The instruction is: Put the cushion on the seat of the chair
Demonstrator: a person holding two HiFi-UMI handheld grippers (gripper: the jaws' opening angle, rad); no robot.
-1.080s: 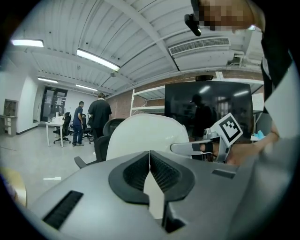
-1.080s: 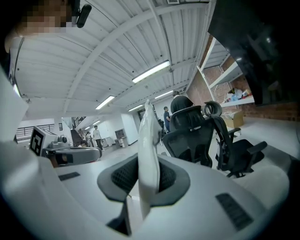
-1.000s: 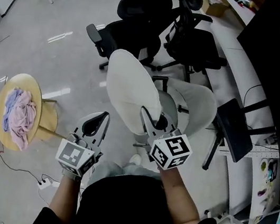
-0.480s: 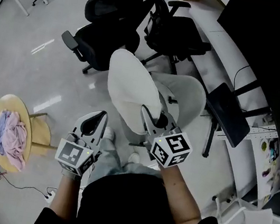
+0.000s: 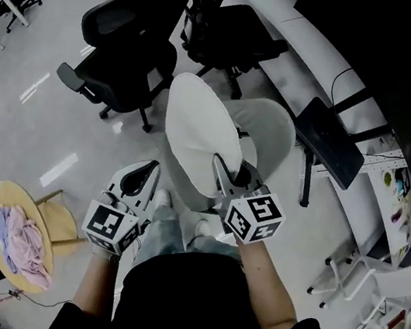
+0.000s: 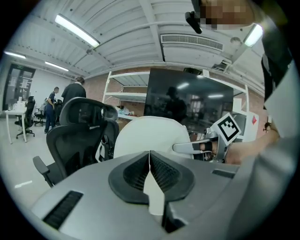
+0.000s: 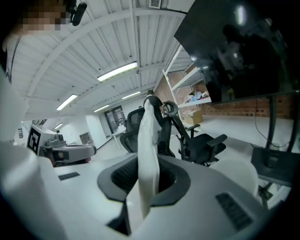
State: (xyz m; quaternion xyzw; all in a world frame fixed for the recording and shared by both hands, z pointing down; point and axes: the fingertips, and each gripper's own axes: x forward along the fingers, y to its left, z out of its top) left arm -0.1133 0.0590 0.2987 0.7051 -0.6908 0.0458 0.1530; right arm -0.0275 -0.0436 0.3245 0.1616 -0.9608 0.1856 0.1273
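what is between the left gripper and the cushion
Only bare floor: in the head view the shut left gripper stands apart from the cushion, which the right gripper holds.

1. The cushion (image 5: 196, 130) is white, flat and oval. It stands up on its edge and leans a little. The right tool (image 5: 227, 173) pinches its bottom edge and holds it up in the air.
2. The chair (image 5: 271, 128) is white too, with a round, curved shell. It stands on the floor just behind the cushion, which hides part of it. The cushion is not on the seat yet.
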